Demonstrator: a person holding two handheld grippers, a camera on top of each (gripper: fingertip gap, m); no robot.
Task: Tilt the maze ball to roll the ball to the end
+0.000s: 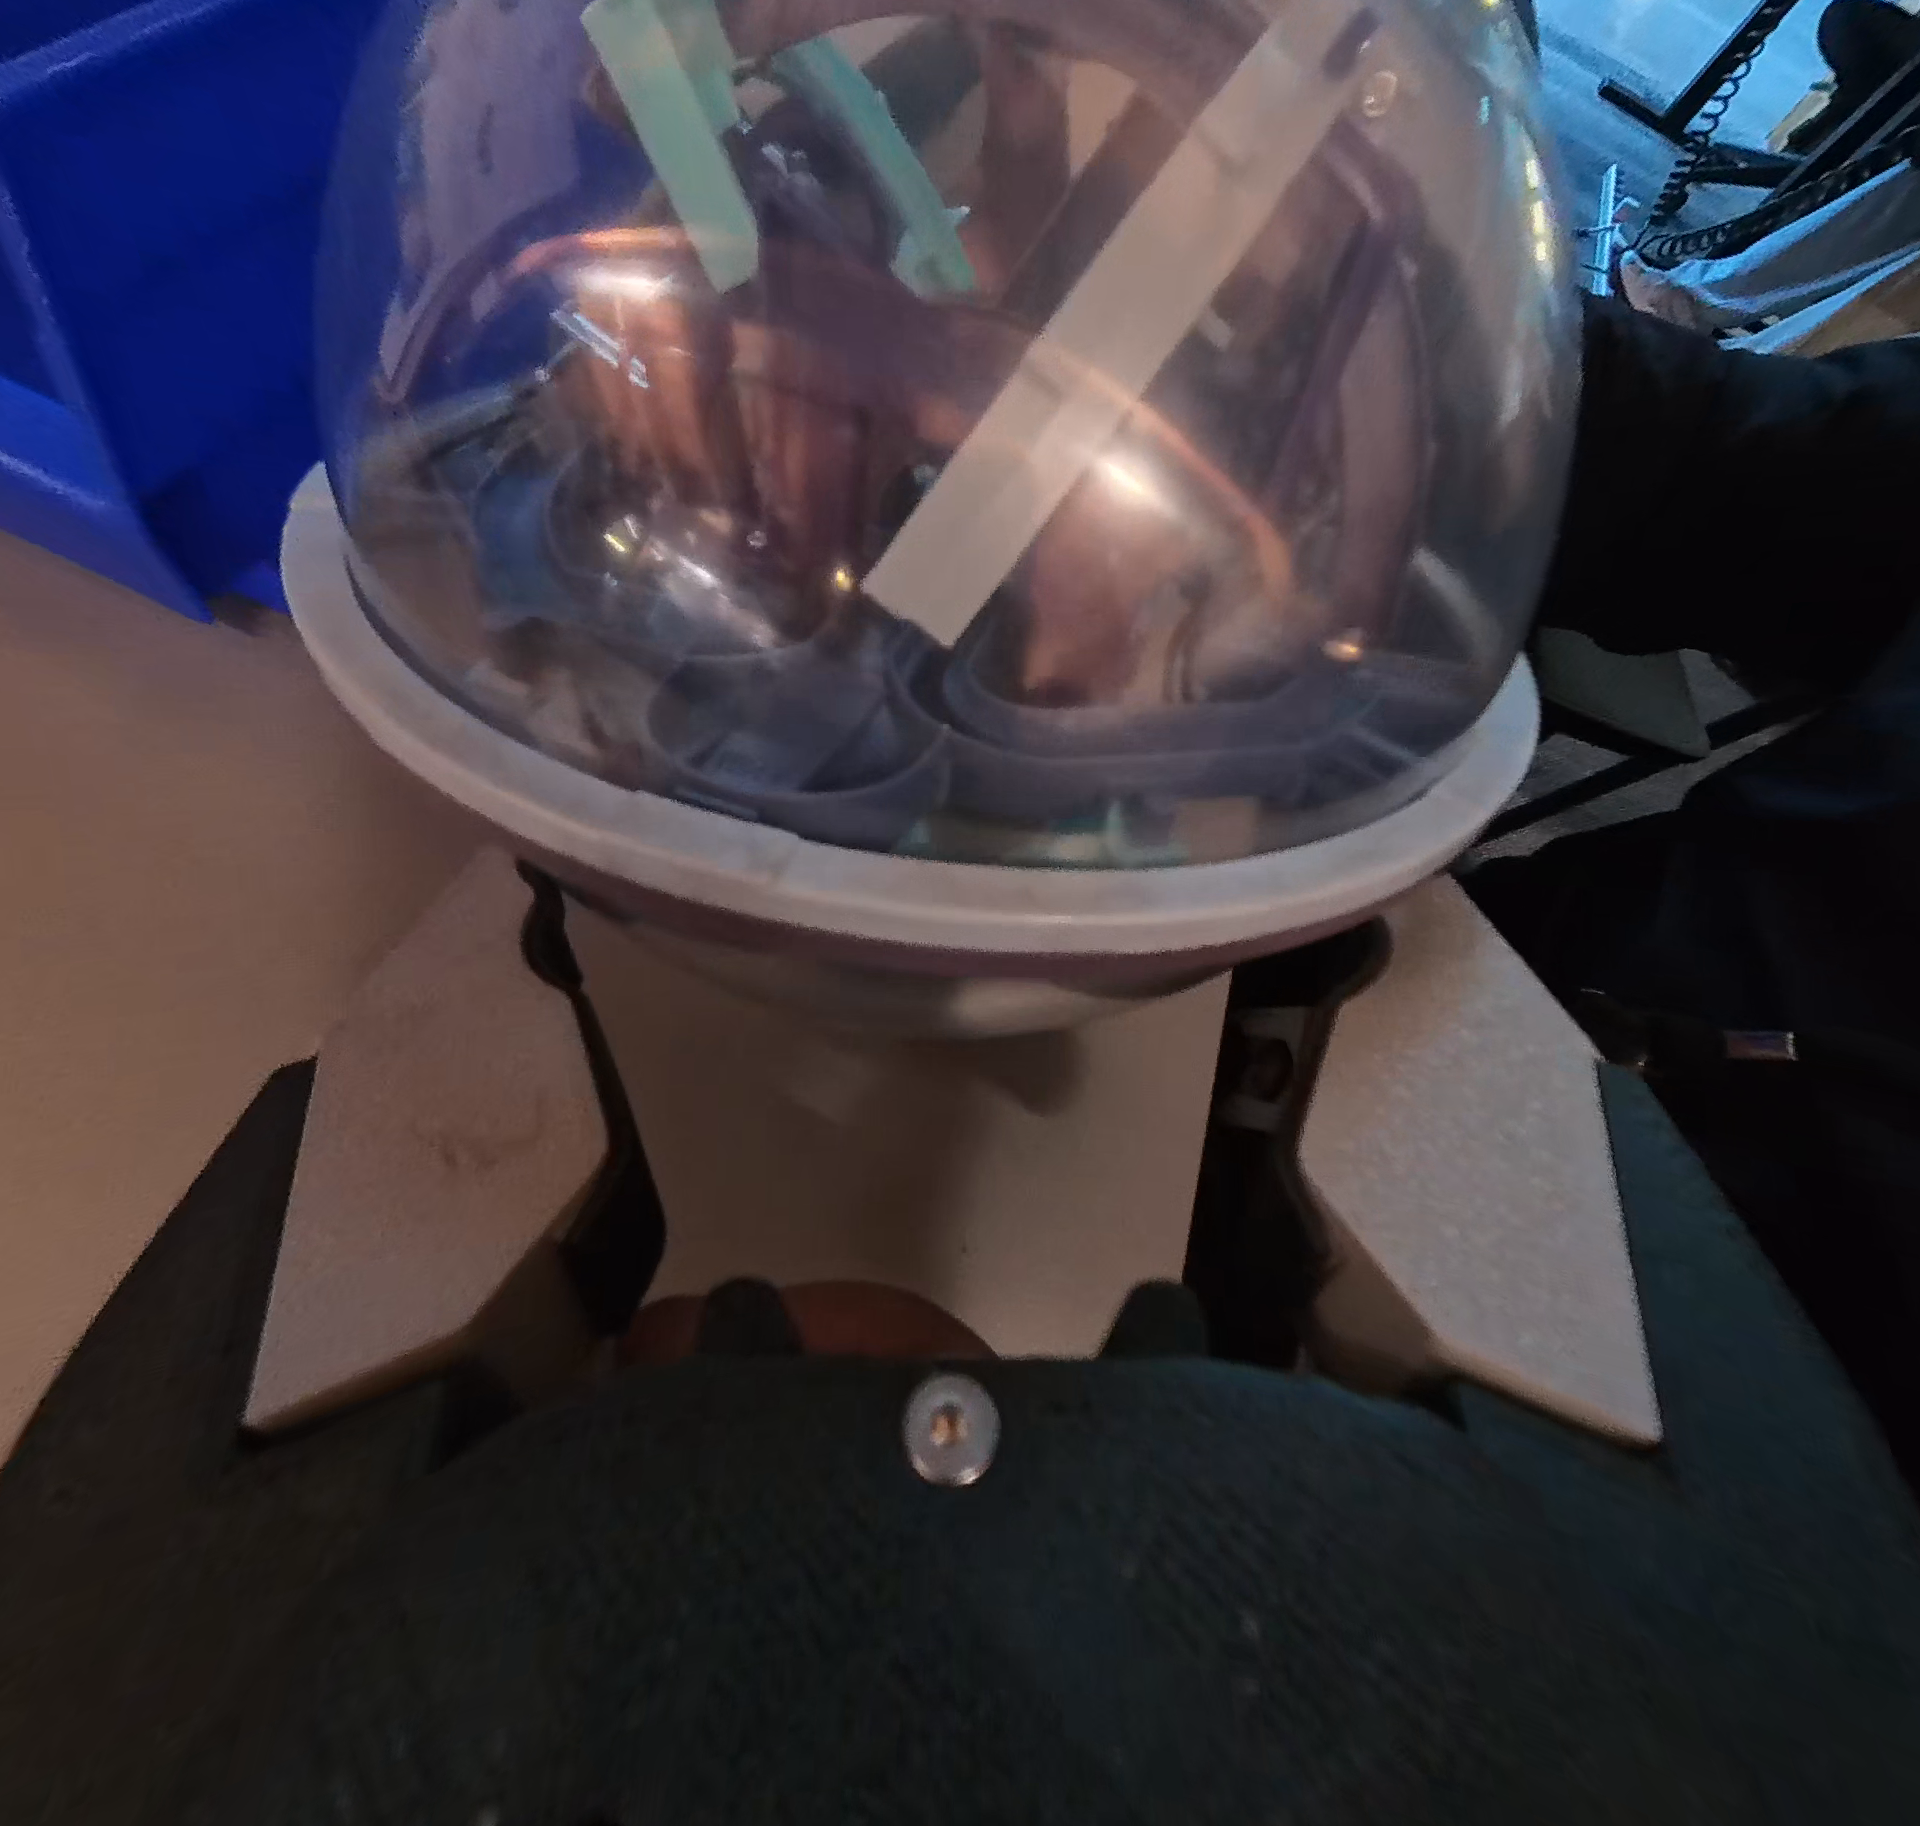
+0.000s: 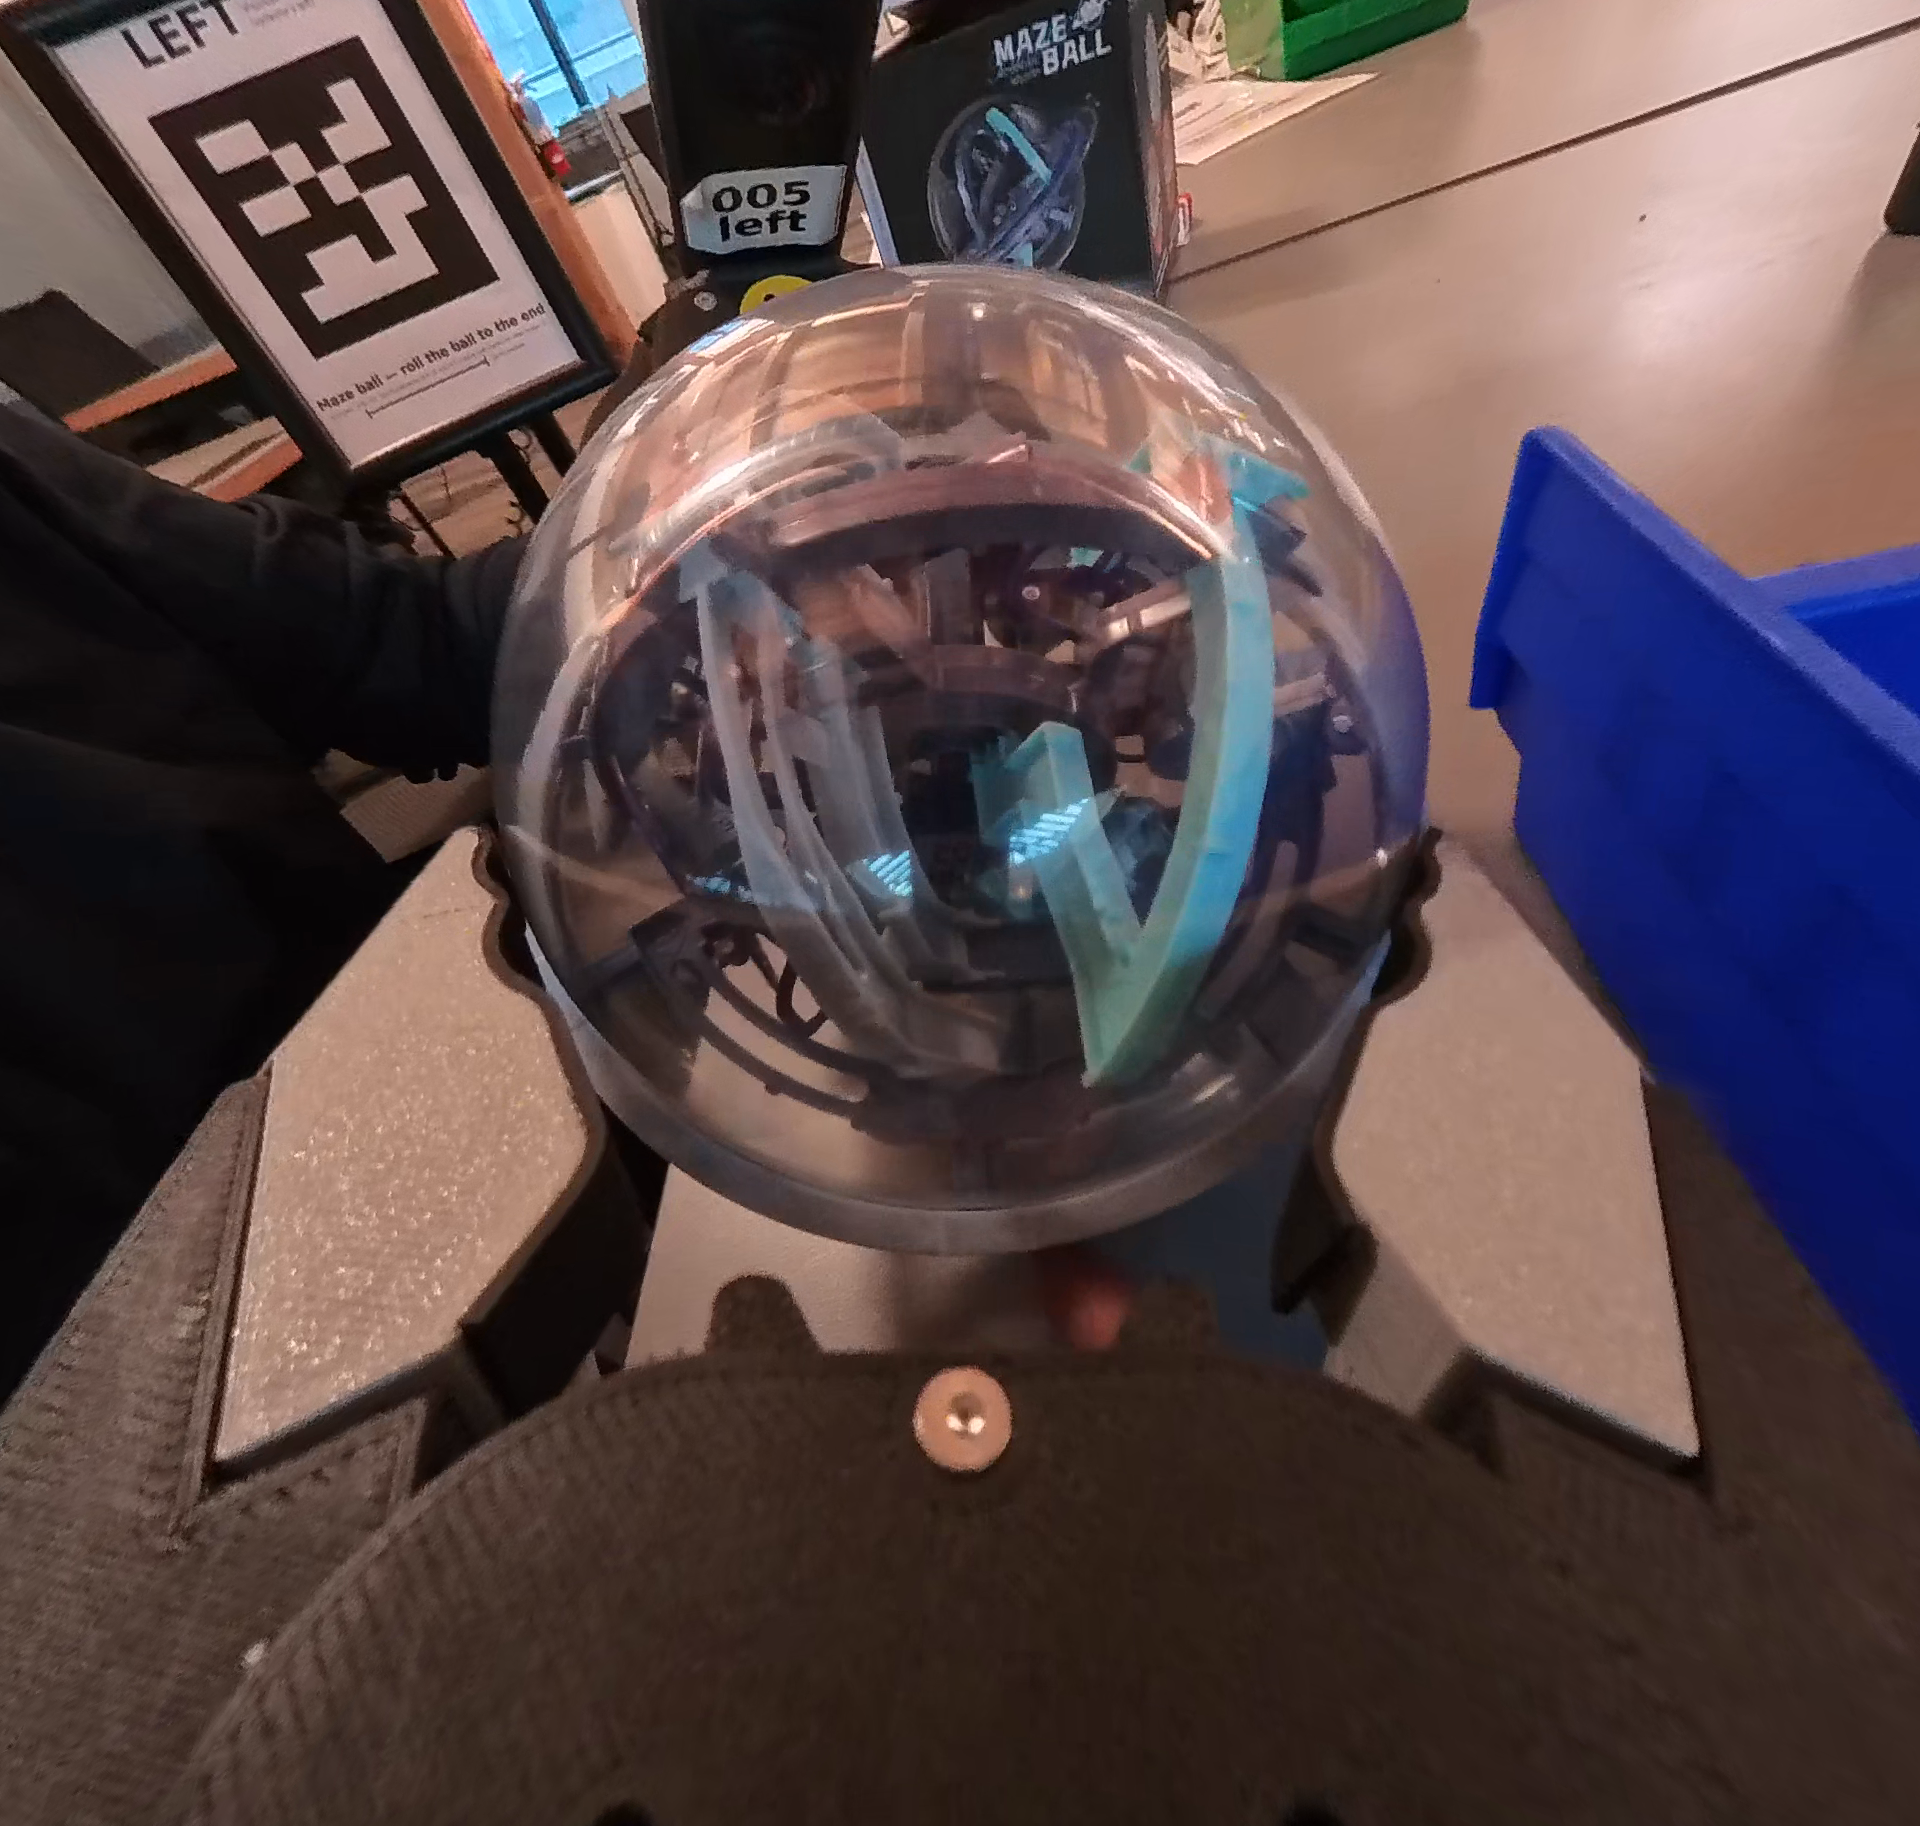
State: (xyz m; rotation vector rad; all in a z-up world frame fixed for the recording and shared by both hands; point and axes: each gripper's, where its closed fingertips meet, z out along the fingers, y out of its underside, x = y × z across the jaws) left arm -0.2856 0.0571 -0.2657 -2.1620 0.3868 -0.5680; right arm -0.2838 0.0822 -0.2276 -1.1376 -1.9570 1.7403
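Nearest in each wrist view, both grippers hold the maze ball [image 2: 956, 768] from opposite sides, raised above the table [image 2: 1558, 270]. The right gripper [image 2: 956, 903] is spread wide, its fingers [image 2: 416, 1101] hugging the clear sphere on both flanks. The left gripper [image 1: 935, 955] is also spread wide, cradling the sphere just under its white ring [image 1: 582, 810]; its fingertips are hidden beneath. The small ball inside cannot be made out among the tracks. Just to one side stands a blue bin [image 2: 1714, 789], close enough to be knocked during a tilt. Farther off are a sign [image 2: 301, 197] and a box [image 2: 1029, 135]. The smooth shell might slip if one gripper turns faster than the other
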